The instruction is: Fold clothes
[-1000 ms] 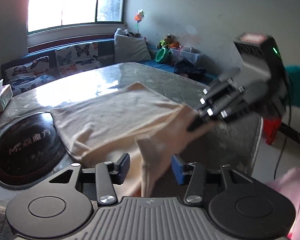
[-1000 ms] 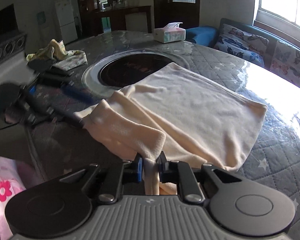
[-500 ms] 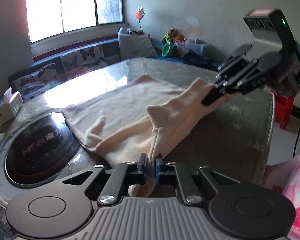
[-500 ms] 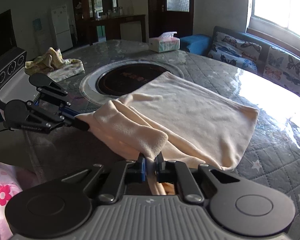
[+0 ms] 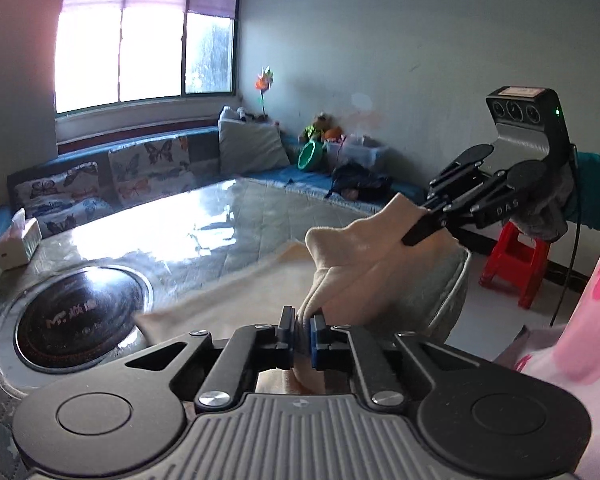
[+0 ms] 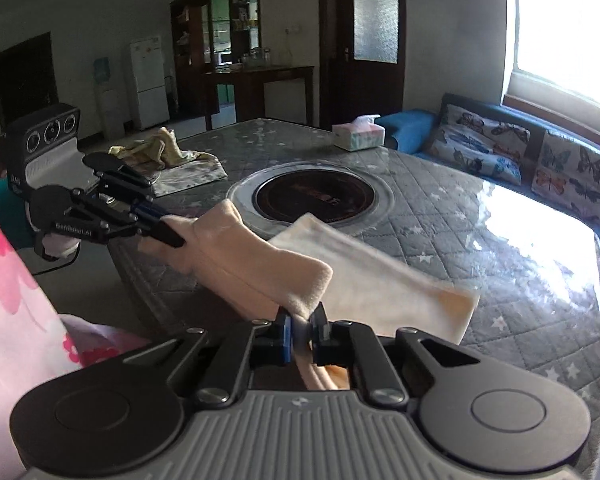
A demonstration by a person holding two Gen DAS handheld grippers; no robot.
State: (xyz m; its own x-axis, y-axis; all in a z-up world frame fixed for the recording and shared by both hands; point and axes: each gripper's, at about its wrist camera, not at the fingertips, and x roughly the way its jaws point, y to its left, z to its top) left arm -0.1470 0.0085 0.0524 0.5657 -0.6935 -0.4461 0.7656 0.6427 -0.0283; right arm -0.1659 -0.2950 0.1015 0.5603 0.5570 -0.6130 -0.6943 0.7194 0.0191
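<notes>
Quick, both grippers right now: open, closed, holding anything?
Left gripper: closed, holding a corner of the cream cloth.
Right gripper: closed, holding the other lifted corner of the same cloth.

A bright window (image 5: 144,46) stands above a blue sofa (image 5: 100,168) with butterfly cushions (image 5: 148,166). The walls (image 5: 380,48) are pale grey. A red stool (image 5: 516,264) stands on the light floor (image 5: 496,312). In the darker far room are a white fridge (image 6: 148,82) and a dark wooden cabinet (image 6: 216,44) (glass doors).
</notes>
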